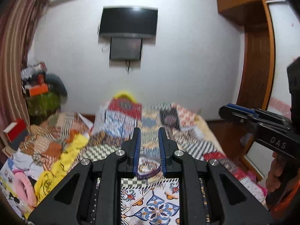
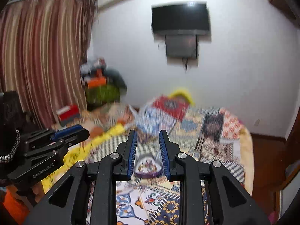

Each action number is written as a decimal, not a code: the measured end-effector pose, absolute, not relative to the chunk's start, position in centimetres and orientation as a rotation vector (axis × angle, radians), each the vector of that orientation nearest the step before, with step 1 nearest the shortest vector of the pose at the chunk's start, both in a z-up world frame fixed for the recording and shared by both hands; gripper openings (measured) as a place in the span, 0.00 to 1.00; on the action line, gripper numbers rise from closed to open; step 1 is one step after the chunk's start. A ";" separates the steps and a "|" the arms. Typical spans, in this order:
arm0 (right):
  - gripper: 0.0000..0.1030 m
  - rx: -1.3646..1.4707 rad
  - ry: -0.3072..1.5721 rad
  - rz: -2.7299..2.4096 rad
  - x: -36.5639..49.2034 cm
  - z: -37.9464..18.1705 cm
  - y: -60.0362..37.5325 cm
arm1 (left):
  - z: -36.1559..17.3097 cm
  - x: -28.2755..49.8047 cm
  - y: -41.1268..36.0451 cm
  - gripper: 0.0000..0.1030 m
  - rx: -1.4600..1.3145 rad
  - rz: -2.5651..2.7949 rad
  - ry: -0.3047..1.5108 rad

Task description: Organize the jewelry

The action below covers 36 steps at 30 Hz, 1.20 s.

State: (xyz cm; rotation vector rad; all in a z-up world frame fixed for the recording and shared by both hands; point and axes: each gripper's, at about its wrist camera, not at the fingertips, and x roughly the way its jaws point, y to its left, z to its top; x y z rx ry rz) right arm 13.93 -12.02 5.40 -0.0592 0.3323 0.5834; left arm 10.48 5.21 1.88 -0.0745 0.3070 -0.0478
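Observation:
A purple-rimmed round jewelry tray (image 1: 148, 169) with small glittering pieces lies on the patterned bedspread, also in the right wrist view (image 2: 148, 168). My left gripper (image 1: 149, 132) is held above the bed, jaws apart and empty, the tray seen low between its fingers. My right gripper (image 2: 148, 134) is likewise open and empty above the tray. The right gripper shows at the right edge of the left wrist view (image 1: 227, 109), and the left gripper shows at the left of the right wrist view (image 2: 80, 130). Both views are blurred.
The bed (image 1: 189, 131) carries a patchwork cover, yellow cloth (image 1: 61, 161) and clutter at left. A red box (image 2: 68, 112) and piled items (image 2: 101, 86) stand by the striped curtain (image 2: 43, 56). A TV (image 1: 128, 22) hangs on the far wall. A wooden wardrobe (image 1: 256, 56) is at right.

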 end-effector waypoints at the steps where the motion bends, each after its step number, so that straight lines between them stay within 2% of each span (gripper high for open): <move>1: 0.21 -0.051 0.305 0.579 13.0 5.9 -12.4 | 2.3 9.7 5.1 0.24 -0.071 -0.043 0.283; 3: 0.21 -0.037 0.244 0.561 10.8 6.8 -13.2 | 3.4 7.2 4.8 0.33 -0.058 -0.024 0.215; 7: 0.25 -0.004 0.176 0.532 7.9 7.3 -14.2 | 4.4 3.7 4.2 0.45 -0.050 0.005 0.121; 9: 0.41 0.001 0.155 0.510 6.9 7.1 -14.3 | 4.6 2.4 3.8 0.51 -0.050 0.021 0.097; 10: 0.46 -0.002 0.148 0.498 6.7 7.0 -14.1 | 4.6 2.1 3.7 0.54 -0.049 0.026 0.092; 12: 0.64 -0.013 0.129 0.469 6.3 6.8 -13.8 | 4.5 1.3 3.3 0.72 -0.044 0.044 0.081; 13: 0.68 -0.017 0.122 0.459 6.0 6.8 -13.7 | 4.4 1.2 3.1 0.77 -0.041 0.053 0.075; 14: 0.77 -0.019 0.116 0.449 5.9 6.8 -13.6 | 4.3 0.9 3.0 0.86 -0.037 0.060 0.068; 15: 0.85 -0.017 0.109 0.441 5.8 6.7 -13.5 | 4.2 0.6 2.8 0.89 -0.031 0.069 0.060; 18: 0.98 -0.005 0.092 0.413 5.1 6.9 -13.8 | 4.3 0.1 2.7 0.90 -0.012 0.083 0.059; 20: 0.99 0.006 0.089 0.399 5.0 6.9 -14.0 | 4.3 0.1 2.7 0.90 -0.010 0.080 0.065; 36: 1.00 -0.002 0.123 0.403 4.1 5.9 -14.9 | 3.6 0.2 2.6 0.91 -0.023 0.070 0.092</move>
